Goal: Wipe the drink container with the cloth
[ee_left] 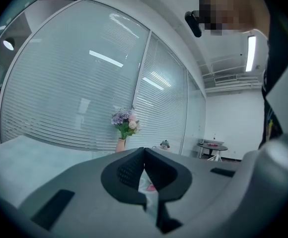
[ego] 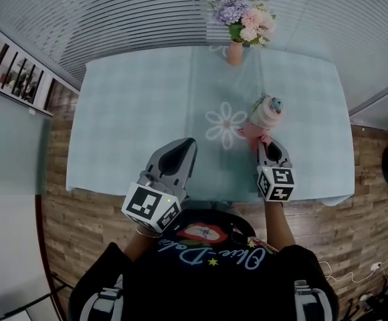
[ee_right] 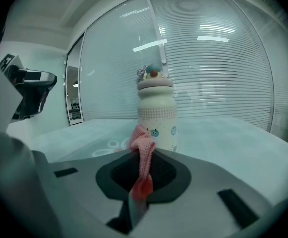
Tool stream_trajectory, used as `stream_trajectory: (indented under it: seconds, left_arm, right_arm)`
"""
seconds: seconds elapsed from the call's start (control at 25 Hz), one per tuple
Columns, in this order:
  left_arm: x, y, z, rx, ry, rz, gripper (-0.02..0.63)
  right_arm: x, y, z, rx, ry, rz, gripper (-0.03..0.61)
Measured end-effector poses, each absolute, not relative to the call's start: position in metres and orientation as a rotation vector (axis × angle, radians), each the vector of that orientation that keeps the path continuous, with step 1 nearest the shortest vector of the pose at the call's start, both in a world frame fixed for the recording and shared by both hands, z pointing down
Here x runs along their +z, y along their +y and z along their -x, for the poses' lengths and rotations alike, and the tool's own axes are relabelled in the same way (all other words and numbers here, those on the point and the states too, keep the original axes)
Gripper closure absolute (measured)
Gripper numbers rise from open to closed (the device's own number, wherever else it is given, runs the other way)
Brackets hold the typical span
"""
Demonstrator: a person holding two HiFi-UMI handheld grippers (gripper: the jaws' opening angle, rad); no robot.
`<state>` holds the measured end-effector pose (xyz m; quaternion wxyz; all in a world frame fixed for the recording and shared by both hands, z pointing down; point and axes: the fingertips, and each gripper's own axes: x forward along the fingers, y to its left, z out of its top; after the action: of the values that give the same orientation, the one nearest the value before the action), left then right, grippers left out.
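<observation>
Head view showed the pale blue bench (ego: 127, 112) under both tools. The left tool (ego: 186, 144) hung near the bench's near edge, jaws pressed together on nothing. The right tool (ego: 272, 146) had its jaws clamped on the pink cloth (ee_right: 144, 157). The drink container (ego: 267, 112) stood upright on the bench just beyond, the cloth bunched at its lower side. A flower vase (ego: 235, 51) stood at the far edge.

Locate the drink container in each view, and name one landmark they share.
Head view: drink container right of centre, beyond the right gripper.
Left gripper view: only its top, small, right of the flower vase.
Right gripper view: drink container centre, upright, behind the pink cloth.
Shared landmark: the window blinds.
</observation>
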<state>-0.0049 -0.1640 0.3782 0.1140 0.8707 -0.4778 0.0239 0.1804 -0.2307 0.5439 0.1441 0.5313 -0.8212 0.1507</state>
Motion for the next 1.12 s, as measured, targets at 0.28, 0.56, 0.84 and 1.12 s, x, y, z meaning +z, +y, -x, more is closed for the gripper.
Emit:
stream_trajectory:
  seconds: [0.28,0.56,0.84,1.12]
  left_arm:
    - [0.367,-0.174,0.012,0.071,-1.335,-2.607,0.609]
    - [0.359,-0.193,0.011,0.064,-1.230,-2.677,0.609]
    - [0.357,-0.207,0.000,0.007,-1.072,-2.731,0.609]
    - [0.365,-0.210,-0.010,-0.013,-0.974,-2.746,0.609]
  right_arm:
    - [0.543,-0.230,-0.177,0.404,-2.340,-1.569,0.554]
    - [0.511,-0.205,-0.160,0.370,-2.468,-1.576,0.552]
    - [0.469,-0.191,-0.154,0.304,-2.595,-1.577,0.554]
    - [0.445,-0.187,-0.170,0.165,-2.579,-1.593,0.554]
